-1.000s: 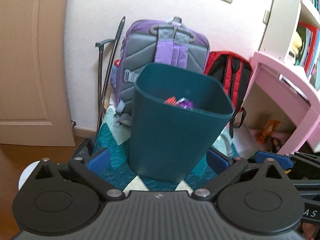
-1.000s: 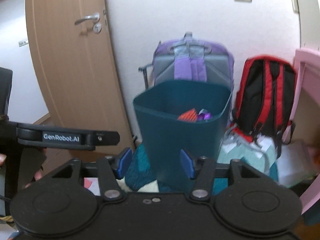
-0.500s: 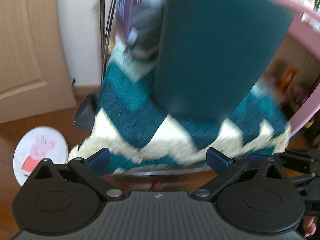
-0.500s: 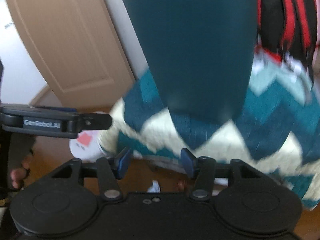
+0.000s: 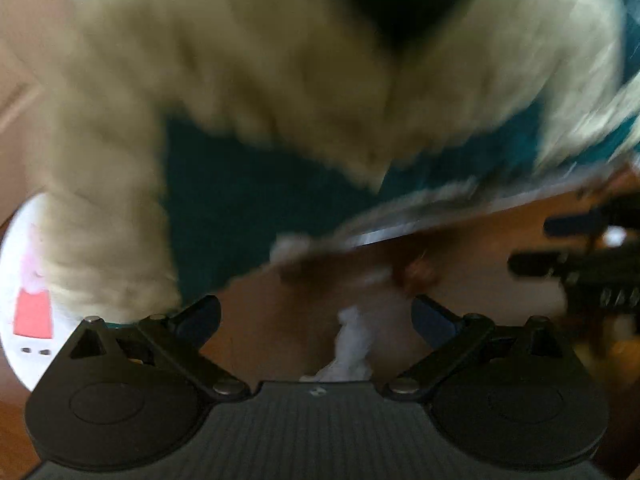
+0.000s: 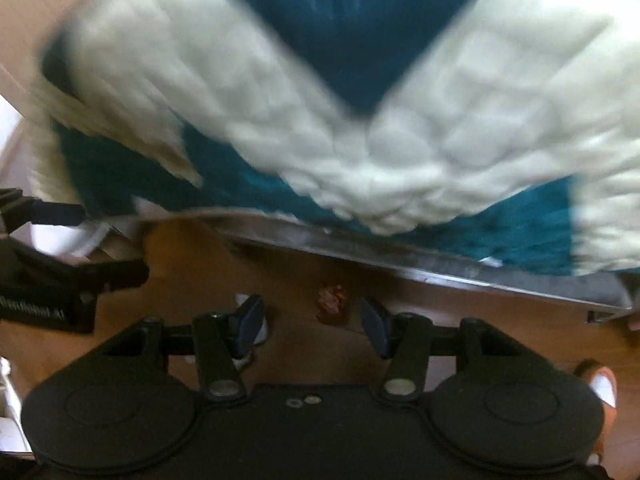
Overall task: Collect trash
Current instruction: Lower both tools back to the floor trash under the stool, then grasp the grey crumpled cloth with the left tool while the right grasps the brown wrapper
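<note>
Both views are blurred and look steeply down at a brown wooden floor. A crumpled white tissue [image 5: 354,344] lies on the floor between the spread fingers of my left gripper [image 5: 316,320], which is open and apart from it. A small reddish-brown wrapper [image 6: 332,304] lies on the floor between the fingers of my right gripper [image 6: 312,318], also open with nothing held. The same wrapper [image 5: 416,272] shows in the left wrist view, and part of the tissue [image 6: 256,332] shows behind the right gripper's left finger. Only the dark base of the teal bin [image 5: 400,4] shows, at the top of the left wrist view.
A teal and cream zigzag blanket [image 6: 380,152] on a low ledge [image 6: 440,268] fills the upper half of both views. A round white mat with a pink cartoon pig [image 5: 28,292] lies at left. The other gripper [image 5: 580,268] shows at right. A foot [image 6: 600,384] stands at lower right.
Both grippers have dropped steeply from bin height toward the floor and tipped downward. The bin has slid almost out of view and the tissue and wrapper have come between the fingers.
</note>
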`<state>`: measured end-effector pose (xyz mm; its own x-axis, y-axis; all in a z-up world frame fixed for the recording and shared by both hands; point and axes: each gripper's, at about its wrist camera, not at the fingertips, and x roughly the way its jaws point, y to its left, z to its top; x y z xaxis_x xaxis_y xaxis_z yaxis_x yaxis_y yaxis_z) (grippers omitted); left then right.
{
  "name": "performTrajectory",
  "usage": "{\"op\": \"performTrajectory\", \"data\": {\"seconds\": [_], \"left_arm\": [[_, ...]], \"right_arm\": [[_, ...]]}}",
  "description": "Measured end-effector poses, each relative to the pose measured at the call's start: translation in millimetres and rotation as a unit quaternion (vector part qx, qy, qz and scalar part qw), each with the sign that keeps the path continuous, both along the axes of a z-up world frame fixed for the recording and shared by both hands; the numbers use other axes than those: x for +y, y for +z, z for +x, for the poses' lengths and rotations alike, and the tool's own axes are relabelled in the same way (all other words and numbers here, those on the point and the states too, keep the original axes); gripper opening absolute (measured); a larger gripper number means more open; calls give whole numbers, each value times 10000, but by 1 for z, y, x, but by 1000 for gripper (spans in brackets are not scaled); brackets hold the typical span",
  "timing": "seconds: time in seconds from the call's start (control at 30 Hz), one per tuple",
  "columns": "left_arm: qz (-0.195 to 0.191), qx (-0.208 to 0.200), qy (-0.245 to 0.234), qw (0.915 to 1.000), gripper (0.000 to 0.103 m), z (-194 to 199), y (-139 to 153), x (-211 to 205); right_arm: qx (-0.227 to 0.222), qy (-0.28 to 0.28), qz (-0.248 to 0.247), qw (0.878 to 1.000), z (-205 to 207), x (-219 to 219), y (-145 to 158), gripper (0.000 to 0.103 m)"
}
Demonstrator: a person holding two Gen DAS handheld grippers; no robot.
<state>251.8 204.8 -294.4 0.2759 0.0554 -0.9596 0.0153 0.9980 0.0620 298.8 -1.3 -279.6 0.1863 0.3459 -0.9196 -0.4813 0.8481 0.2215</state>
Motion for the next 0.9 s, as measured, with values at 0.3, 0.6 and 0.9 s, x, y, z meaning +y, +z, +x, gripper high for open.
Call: {"op": "performTrajectory", "data": {"seconds": [0.3,0.6,0.9], "left_arm": [[-240,643,-170,9975,100,-8,-117,-7],[-449,882,139,9950,80,-8,-181,-6],[-669,979,322,9924,50,-5,-200,-5]], "right_arm": [[693,-164,-291,9970,24,30,-103,53],[1098,-706,-529,9900,31,44,-168,51],[1272,-902,-672,9855,37,48,-198,35]]}}
